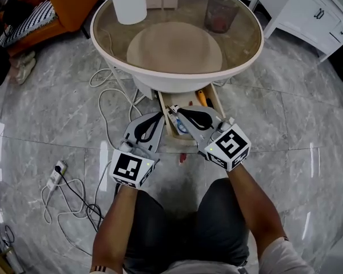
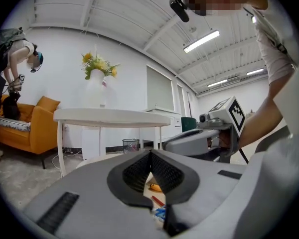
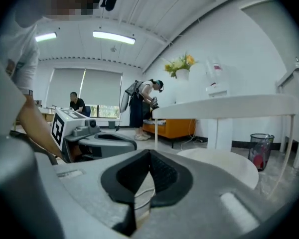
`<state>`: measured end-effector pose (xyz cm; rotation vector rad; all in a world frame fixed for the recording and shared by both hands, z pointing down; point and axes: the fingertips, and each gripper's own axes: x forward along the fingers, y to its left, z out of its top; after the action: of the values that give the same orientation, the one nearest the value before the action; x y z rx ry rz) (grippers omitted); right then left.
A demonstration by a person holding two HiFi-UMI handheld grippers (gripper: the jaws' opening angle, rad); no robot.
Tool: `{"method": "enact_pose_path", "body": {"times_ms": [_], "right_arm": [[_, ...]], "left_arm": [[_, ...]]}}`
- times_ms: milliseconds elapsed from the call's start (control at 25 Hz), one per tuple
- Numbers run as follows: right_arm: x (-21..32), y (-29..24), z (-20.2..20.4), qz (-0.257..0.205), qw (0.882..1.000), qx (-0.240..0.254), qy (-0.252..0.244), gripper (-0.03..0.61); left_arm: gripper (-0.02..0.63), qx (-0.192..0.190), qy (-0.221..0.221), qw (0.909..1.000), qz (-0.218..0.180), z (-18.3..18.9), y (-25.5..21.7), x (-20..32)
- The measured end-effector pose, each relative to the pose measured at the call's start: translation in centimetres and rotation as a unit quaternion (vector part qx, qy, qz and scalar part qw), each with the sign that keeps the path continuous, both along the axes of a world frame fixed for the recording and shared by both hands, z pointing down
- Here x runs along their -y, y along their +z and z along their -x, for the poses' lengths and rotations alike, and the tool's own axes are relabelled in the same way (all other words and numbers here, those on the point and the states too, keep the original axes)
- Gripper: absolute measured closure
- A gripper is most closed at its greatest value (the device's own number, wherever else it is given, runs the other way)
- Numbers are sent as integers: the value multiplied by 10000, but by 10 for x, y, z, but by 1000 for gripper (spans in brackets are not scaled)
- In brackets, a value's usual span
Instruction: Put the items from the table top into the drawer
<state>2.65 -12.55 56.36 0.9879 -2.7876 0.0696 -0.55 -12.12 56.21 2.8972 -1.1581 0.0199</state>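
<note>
Your left gripper (image 1: 160, 116) and right gripper (image 1: 176, 112) were grey, with black pads on the fingers (image 2: 134, 173) and black-and-white square markers. The worktop (image 1: 177, 82) had a white rim around brownish tinted glass. The floor (image 1: 286, 124) was grey-veined marble. Far left, the sofa (image 1: 74, 4) was orange, its cushion (image 1: 28, 19) striped black and white. The drawer (image 1: 163, 104) was pale wood.

Light is bright and even, from ceiling tube lamps (image 2: 202, 41) that burn out to white in both gripper views. Shadows are soft, the clearest a dim patch on the marble floor (image 1: 308, 113) just in front of the person. The floor carries small streaks of glare at left and right, and the glass table top (image 1: 246, 33) has a dull sheen. Both gripper views bend strongly toward black rounded corners, and their nearest parts look soft, perhaps out of focus.
</note>
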Motion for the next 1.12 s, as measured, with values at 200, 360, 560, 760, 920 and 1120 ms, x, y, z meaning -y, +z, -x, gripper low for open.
{"method": "enact_pose_path", "body": {"times_ms": [200, 360, 560, 760, 920, 1120], "right_arm": [[3, -40, 0, -327, 9986, 404, -98, 578], [3, -71, 0, -633, 9967, 475, -172, 578], [1, -109, 0, -769, 9953, 547, -232, 578], [-3, -153, -1, -799, 9946, 641, -190, 578], [-9, -195, -3, -760, 9944, 708, -206, 578], [-16, -251, -7, -713, 9943, 770, -197, 578]], "left_arm": [[614, -23, -21, 9998, -193, 0, -41, 5], [614, -62, 17, 9994, -354, 0, -73, 6], [614, -110, 13, 9989, -447, 3, -115, 8], [614, -164, 34, 9990, -426, 2, -155, 6], [614, -85, 61, 9994, -326, 1, -189, 1], [614, -161, -10, 9995, -267, 2, -245, -6]]}}
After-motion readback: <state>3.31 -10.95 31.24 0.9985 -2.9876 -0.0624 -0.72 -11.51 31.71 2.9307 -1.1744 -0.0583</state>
